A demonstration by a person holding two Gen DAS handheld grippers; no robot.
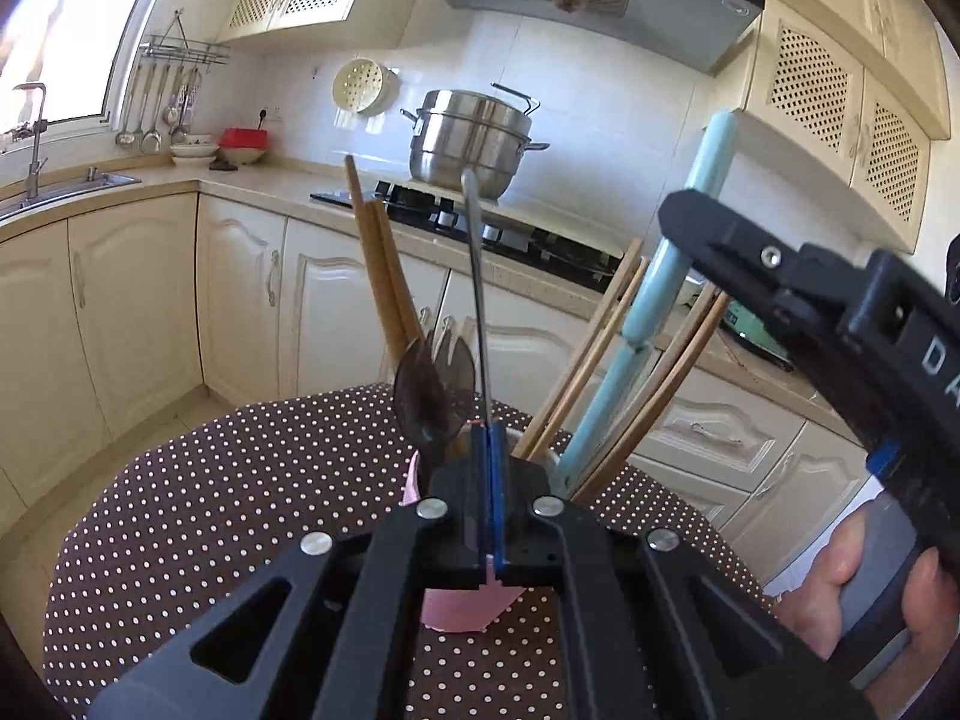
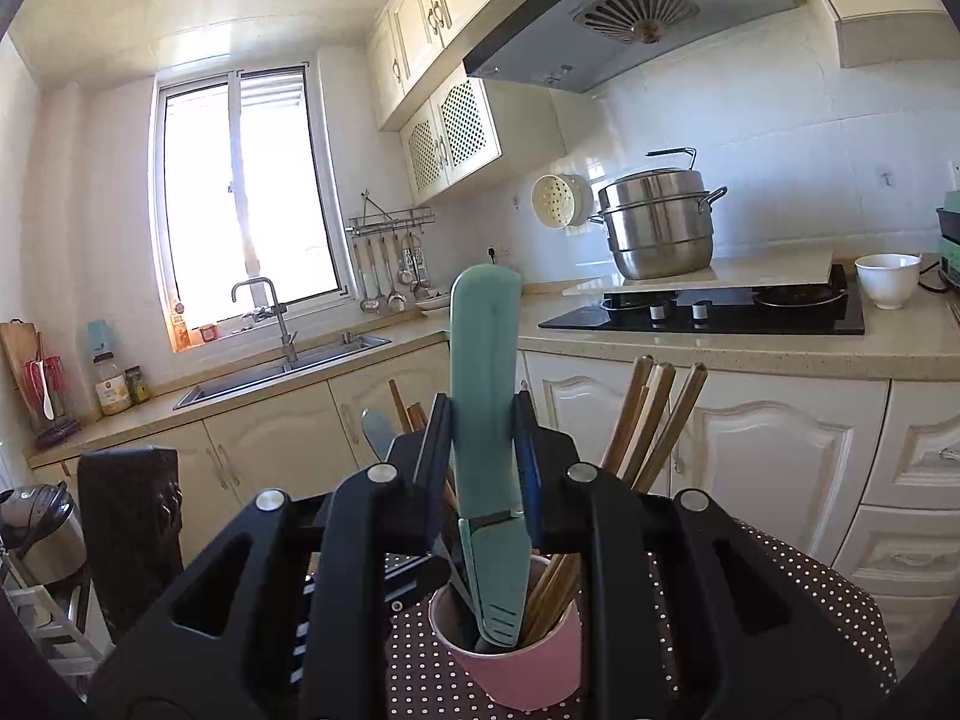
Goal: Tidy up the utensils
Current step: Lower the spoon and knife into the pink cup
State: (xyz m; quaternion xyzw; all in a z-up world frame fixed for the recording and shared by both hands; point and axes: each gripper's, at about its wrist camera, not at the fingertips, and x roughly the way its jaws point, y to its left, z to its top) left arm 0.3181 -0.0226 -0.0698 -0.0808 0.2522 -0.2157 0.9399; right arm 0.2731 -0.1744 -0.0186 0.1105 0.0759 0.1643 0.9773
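A pink cup (image 2: 522,660) stands on the polka-dot table (image 1: 210,510) and holds wooden chopsticks (image 2: 648,420), spoons (image 1: 432,390) and other utensils. My right gripper (image 2: 483,438) is shut on a teal sheathed knife (image 2: 486,396), whose lower end sits inside the cup. In the left wrist view this knife (image 1: 672,300) leans right, held by the right gripper (image 1: 690,222). My left gripper (image 1: 487,456) is shut on a thin metal utensil handle (image 1: 477,276) that stands upright in the cup (image 1: 462,606).
Kitchen counter with a hob (image 2: 720,306), a steel steamer pot (image 2: 657,222) and a white bowl (image 2: 888,279) lies behind. A sink (image 2: 282,366) is to the left under the window. A dark chair back (image 2: 129,534) stands left of the table.
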